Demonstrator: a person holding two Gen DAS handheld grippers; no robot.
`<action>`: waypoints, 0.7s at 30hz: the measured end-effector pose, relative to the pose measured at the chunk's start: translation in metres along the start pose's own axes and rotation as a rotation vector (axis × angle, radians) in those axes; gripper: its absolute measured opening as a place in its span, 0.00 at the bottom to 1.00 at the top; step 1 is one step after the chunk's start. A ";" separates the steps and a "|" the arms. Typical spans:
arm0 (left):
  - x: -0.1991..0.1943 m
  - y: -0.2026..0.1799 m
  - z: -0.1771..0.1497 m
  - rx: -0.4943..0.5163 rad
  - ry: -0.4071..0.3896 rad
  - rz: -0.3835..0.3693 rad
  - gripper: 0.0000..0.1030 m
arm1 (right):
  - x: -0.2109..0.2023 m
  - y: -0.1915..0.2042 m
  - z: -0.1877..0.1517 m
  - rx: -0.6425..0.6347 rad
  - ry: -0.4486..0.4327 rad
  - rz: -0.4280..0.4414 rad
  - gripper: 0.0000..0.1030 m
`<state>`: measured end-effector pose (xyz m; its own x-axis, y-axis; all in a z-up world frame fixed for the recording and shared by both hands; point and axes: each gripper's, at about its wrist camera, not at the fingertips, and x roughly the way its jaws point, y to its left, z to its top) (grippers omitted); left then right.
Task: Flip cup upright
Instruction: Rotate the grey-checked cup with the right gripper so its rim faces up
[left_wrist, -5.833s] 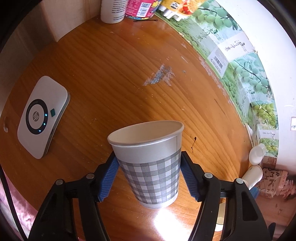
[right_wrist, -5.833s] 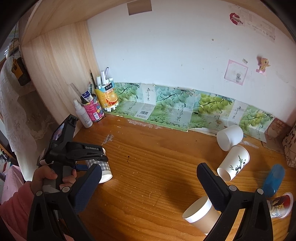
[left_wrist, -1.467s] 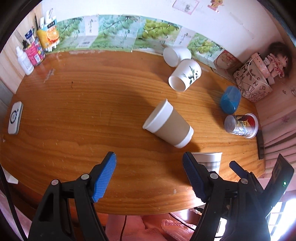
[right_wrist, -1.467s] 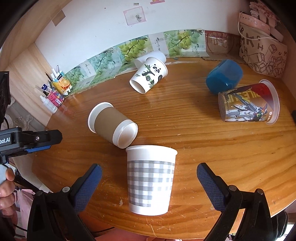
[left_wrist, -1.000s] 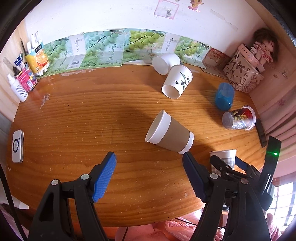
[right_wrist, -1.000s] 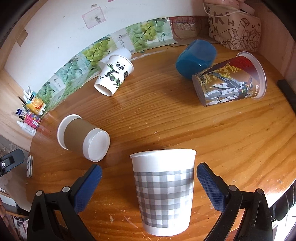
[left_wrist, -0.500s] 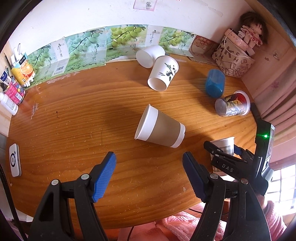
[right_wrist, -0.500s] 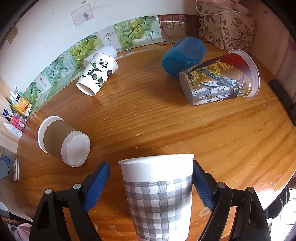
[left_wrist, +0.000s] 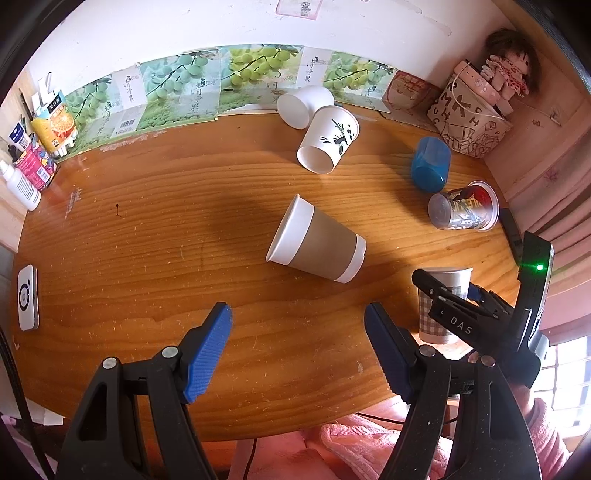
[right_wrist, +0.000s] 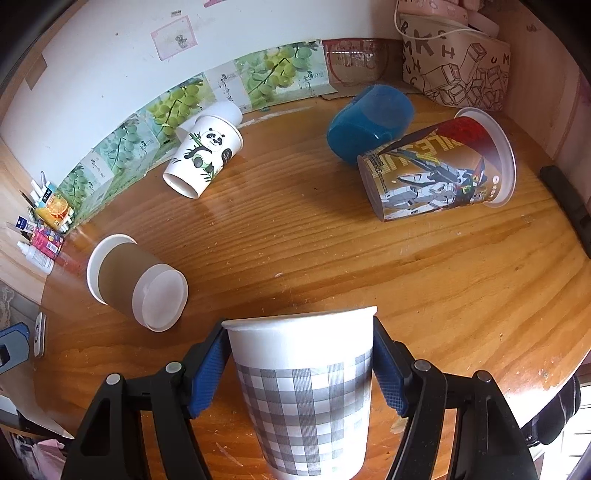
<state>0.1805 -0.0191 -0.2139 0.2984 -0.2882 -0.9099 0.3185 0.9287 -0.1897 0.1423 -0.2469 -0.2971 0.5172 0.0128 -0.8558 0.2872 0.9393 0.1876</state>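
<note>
A: Wooden table (right_wrist: 369, 258), five cups on their sides. Which step?

B: Checked cup (right_wrist: 303, 387) upright at six o'clock, right gripper (right_wrist: 300, 365) clasping it; release seems next.

A: Left gripper (left_wrist: 297, 347)?

B: Spread wide, empty; brown cup (left_wrist: 317, 245) at twelve o'clock.

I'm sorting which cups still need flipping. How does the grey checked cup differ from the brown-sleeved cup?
The grey checked cup stands upright with its mouth up; the brown-sleeved cup lies on its side on the table. The checked cup sits between the fingers of the right gripper, which are closed against it; nothing touches the brown-sleeved cup, and the open left gripper is short of it. The checked cup has a grid print, the other a plain brown band. Both are white paper cups.
</note>
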 end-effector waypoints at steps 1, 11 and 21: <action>-0.001 -0.001 -0.001 -0.004 -0.004 0.002 0.75 | -0.002 0.001 0.001 -0.003 -0.008 0.005 0.70; -0.013 -0.005 -0.007 -0.049 -0.044 0.019 0.75 | -0.024 0.005 0.011 -0.081 -0.092 0.038 0.70; -0.018 -0.014 -0.021 -0.092 -0.055 0.032 0.75 | -0.032 0.003 0.014 -0.140 -0.099 0.095 0.70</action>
<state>0.1514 -0.0224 -0.2026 0.3564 -0.2682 -0.8950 0.2246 0.9544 -0.1965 0.1380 -0.2491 -0.2624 0.6157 0.0767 -0.7843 0.1218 0.9740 0.1910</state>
